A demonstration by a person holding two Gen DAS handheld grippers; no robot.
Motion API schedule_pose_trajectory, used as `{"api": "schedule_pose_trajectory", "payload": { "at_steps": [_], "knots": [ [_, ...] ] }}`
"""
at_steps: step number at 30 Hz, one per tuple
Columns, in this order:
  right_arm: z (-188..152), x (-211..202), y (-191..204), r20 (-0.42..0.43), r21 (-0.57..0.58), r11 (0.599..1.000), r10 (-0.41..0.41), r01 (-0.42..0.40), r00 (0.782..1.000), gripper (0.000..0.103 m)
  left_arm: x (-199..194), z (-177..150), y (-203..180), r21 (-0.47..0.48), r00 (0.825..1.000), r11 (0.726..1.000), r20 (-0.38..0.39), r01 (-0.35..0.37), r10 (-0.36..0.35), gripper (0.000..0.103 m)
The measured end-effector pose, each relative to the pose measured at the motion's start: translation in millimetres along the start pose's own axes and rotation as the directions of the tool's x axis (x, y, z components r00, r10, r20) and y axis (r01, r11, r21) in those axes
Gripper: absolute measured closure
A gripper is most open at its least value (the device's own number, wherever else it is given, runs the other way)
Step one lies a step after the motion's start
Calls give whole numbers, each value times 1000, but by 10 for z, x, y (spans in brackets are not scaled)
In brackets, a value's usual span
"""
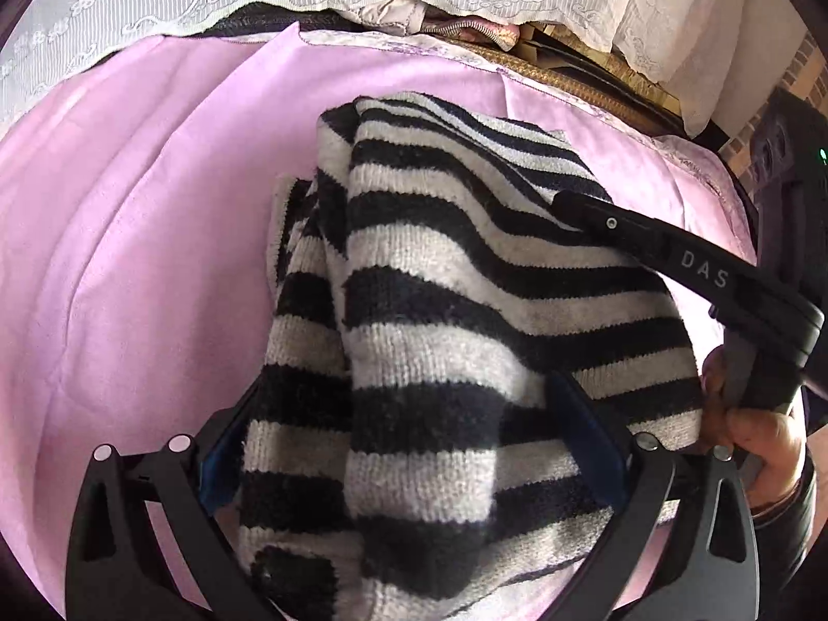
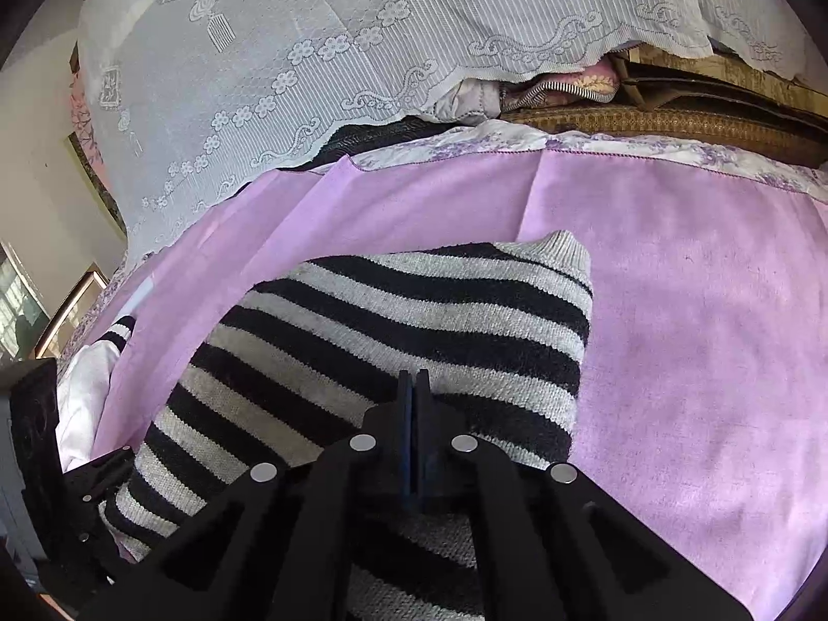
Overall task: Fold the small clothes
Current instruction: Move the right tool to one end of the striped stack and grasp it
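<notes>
Lying bunched on pink cloth (image 2: pixel 698 321), black-and-grey striped knit sweater (image 2: pixel 414 321).

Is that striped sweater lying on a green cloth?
No, the striped sweater lies on a pink-purple cloth spread beneath it.

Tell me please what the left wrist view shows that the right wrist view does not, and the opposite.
Only the left wrist view shows the person's hand holding the right gripper from outside, and the left gripper with the striped sweater bunched between its fingers.

Only the right wrist view shows the right gripper's fingers closed together over the sweater, a white garment at the left, and a window.

Both show the striped sweater, the pink sheet and the white lace cloth behind.
</notes>
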State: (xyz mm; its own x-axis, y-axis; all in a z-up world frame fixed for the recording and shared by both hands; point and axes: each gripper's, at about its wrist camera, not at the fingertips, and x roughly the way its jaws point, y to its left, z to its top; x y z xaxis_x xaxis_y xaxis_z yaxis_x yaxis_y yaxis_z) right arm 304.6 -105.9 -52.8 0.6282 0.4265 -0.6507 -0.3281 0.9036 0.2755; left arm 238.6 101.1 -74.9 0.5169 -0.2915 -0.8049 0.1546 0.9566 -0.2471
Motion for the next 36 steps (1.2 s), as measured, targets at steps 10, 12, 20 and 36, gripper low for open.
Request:
{"api": "schedule_pose_trajectory", "payload": {
  "at_steps": [10, 12, 20, 36],
  "knots": [
    [23, -457, 243, 50, -30, 998, 51, -50, 997, 80, -405, 90, 181, -105, 987, 989, 116, -104, 116, 5],
    [-49, -452, 271, 29, -44, 998, 45, -43, 999, 80, -247, 76, 220, -111, 988, 984, 63, -136, 144, 4],
    [-391, -382, 277, 4, -85, 996, -14, 14, 1000, 78, -88, -45, 121, -50, 979, 979, 49, -196, 199, 4],
    [-550, -792, 546, 80, -182, 981, -58, 72, 995, 72, -387, -92, 217, -131, 978, 979, 120, -156, 172, 4]
  ]
}}
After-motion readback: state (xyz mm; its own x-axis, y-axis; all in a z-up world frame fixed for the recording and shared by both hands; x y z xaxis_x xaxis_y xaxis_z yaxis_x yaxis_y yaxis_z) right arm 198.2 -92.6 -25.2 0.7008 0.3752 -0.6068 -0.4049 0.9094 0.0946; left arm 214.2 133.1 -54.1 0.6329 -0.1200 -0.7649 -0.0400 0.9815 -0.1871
